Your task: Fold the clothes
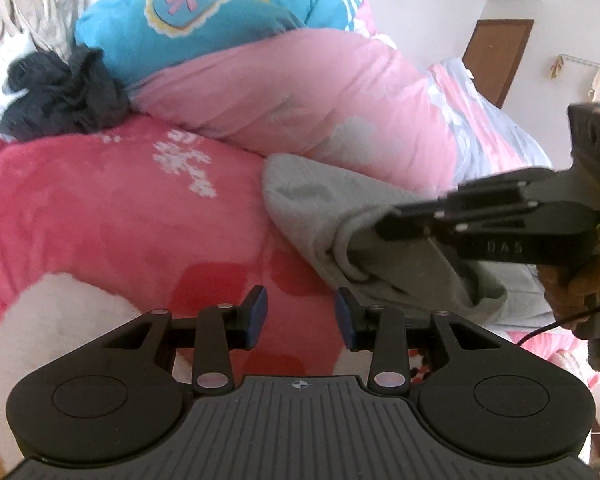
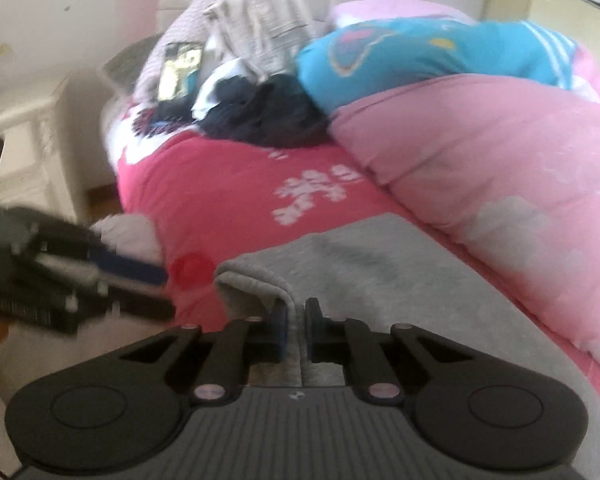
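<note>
A grey garment (image 2: 352,264) is spread on the red blanket (image 1: 120,208) of a bed, just beside a pink duvet (image 1: 300,92), and its near edge is nipped by the right gripper (image 2: 296,328), whose jaws are closed narrow on a fold of the cloth — a ridge of grey fabric is seen standing between the blue pads. The left gripper (image 1: 300,312) is held over the blanket just beside the garment's rolled hem, its jaws part open with nothing between them. The cloth is judged to be soft, thick and light, a fleece-like knit that will sag and drape wherever it is not supported; little slip is expected against the pads. It is best taken at a hem or seam, where the doubled layers give the jaws something firm — a second hold at the opposite corner would be needed to keep the edge straight while it is folded. A dark bundle (image 1: 60,96) and a blue cushion (image 1: 188,28) lie well apart, further up the bed.
</note>
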Demonstrator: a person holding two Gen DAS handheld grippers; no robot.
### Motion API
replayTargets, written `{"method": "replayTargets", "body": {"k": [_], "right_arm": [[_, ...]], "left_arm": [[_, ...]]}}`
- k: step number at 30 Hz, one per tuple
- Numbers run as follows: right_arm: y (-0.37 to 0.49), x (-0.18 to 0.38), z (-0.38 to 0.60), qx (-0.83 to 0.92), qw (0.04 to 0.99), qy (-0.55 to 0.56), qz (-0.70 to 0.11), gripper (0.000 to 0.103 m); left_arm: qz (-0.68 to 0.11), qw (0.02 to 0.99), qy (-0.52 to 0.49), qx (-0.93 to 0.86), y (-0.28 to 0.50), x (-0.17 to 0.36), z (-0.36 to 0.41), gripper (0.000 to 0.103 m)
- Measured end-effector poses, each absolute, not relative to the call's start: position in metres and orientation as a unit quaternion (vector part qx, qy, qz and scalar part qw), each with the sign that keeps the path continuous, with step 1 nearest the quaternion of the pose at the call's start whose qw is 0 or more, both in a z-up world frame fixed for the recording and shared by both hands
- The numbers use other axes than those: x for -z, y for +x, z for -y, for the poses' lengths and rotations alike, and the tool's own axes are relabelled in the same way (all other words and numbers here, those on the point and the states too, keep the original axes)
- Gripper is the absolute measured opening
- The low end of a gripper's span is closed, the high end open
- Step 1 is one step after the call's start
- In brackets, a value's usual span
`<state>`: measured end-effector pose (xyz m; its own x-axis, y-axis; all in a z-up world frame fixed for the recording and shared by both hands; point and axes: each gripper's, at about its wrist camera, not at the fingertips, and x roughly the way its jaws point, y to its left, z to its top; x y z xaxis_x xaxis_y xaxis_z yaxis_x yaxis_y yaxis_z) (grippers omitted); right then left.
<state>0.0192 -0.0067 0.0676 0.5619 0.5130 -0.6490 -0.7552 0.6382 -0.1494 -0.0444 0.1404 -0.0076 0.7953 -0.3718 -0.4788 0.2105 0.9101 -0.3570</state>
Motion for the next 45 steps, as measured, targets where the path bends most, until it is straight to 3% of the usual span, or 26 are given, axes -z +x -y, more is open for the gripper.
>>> {"method": "replayTargets", "body": {"k": [8,11,12,13,17,23,25,30,34,38,39,42,45], "right_arm": [[0.020,-0.069,0.008,-0.362,0.863,-0.215,-0.281,0.009],[0.024,-0.069,0.009,-0.359,0.865,-0.210,-0.281,0.009],[0.025,-0.069,0.010,-0.358,0.865,-0.210,-0.281,0.009],[0.024,-0.069,0.010,-0.358,0.866,-0.211,-0.279,0.009],[0.021,-0.067,0.009,-0.367,0.862,-0.216,-0.274,0.009],[0.017,-0.057,0.000,-0.361,0.858,-0.240,-0.274,0.011],[0.018,-0.057,-0.001,-0.357,0.859,-0.242,-0.275,0.011],[0.017,-0.063,0.001,-0.345,0.866,-0.236,-0.274,0.011],[0.008,-0.064,-0.002,-0.351,0.863,-0.243,-0.271,0.011],[0.005,-0.044,-0.011,-0.348,0.854,-0.260,-0.286,0.012],[0.003,-0.042,-0.013,-0.345,0.854,-0.265,-0.286,0.014],[-0.006,-0.050,-0.010,-0.337,0.862,-0.265,-0.270,0.036],[-0.019,-0.066,0.001,-0.326,0.878,-0.245,-0.251,0.040]], "left_arm": [[-0.270,0.940,-0.135,0.155,-0.021,0.020,-0.113,0.036],[-0.260,0.946,-0.124,0.150,-0.020,0.021,-0.108,0.022],[-0.254,0.948,-0.121,0.150,-0.021,0.020,-0.107,0.013],[-0.250,0.950,-0.114,0.147,-0.022,0.019,-0.105,0.012],[-0.258,0.951,-0.097,0.139,-0.019,0.023,-0.101,0.011],[-0.273,0.936,-0.168,0.144,-0.008,0.025,-0.111,0.017],[-0.273,0.934,-0.182,0.144,-0.008,0.026,-0.114,0.004],[-0.260,0.920,-0.244,0.161,-0.030,0.008,-0.138,0.001],[-0.304,0.906,-0.249,0.159,-0.027,0.035,-0.141,0.001],[-0.282,0.909,-0.253,0.175,-0.029,0.030,-0.143,0.002],[-0.275,0.914,-0.238,0.180,-0.030,0.026,-0.141,0.002],[-0.277,0.924,-0.200,0.175,-0.033,0.021,-0.137,0.004],[-0.275,0.930,-0.179,0.165,-0.037,0.017,-0.136,0.006]]}}
